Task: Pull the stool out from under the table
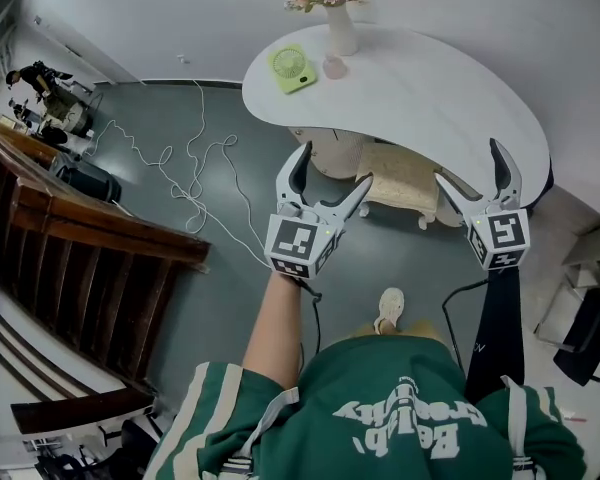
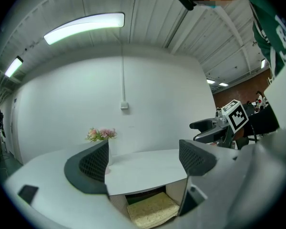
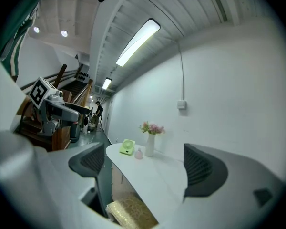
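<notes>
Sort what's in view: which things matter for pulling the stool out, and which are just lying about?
Job: stool, table, left gripper, right gripper, both open and empty.
Lying about: vase of flowers, green fan, small pink item, floor cables.

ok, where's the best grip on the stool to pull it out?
Probably the near seat edge of the stool, approached from the person's side: its far part sits under the table, leaving only that cushioned front exposed. One jaw above the seat, one below.
</notes>
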The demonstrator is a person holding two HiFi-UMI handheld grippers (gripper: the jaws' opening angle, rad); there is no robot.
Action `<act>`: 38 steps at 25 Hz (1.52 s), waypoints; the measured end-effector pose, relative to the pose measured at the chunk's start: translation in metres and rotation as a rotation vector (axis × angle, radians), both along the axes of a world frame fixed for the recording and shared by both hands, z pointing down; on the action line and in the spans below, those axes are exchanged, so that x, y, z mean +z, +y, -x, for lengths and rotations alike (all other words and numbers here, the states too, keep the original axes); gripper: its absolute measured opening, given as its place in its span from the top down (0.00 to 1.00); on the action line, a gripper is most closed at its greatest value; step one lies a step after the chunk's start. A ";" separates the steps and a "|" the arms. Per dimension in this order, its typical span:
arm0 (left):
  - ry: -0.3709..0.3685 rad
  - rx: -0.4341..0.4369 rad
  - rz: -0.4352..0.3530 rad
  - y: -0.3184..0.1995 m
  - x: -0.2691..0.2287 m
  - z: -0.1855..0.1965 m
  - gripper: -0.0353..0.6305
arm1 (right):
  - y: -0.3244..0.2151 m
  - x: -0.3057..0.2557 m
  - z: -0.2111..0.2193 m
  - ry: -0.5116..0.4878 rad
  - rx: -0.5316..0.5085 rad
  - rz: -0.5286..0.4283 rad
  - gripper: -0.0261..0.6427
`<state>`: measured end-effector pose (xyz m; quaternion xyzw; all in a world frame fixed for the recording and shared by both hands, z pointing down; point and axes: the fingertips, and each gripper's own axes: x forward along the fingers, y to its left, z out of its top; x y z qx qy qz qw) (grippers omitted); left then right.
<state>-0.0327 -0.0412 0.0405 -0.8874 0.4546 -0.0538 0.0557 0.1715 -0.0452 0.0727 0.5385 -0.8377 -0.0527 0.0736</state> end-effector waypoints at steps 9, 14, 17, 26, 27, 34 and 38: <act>0.013 -0.013 -0.007 -0.033 0.003 -0.005 0.24 | -0.031 0.006 -0.006 0.005 -0.011 0.005 0.17; 0.017 0.000 0.016 -0.050 0.011 -0.012 0.24 | -0.040 0.017 -0.010 0.008 -0.007 0.036 0.17; 0.021 0.012 0.022 -0.055 0.013 -0.018 0.24 | -0.043 0.021 -0.011 0.010 -0.005 0.046 0.18; 0.016 0.038 0.042 -0.071 0.028 -0.019 0.25 | -0.055 0.036 0.007 0.022 -0.029 0.078 0.18; 0.016 0.042 0.044 -0.073 0.030 -0.018 0.25 | -0.055 0.037 0.008 0.025 -0.028 0.082 0.18; 0.000 0.073 0.077 -0.098 0.049 -0.001 0.25 | -0.072 0.051 0.029 0.032 -0.001 0.128 0.18; -0.035 0.115 0.131 -0.122 0.080 0.016 0.25 | -0.089 0.074 0.048 -0.001 0.055 0.202 0.18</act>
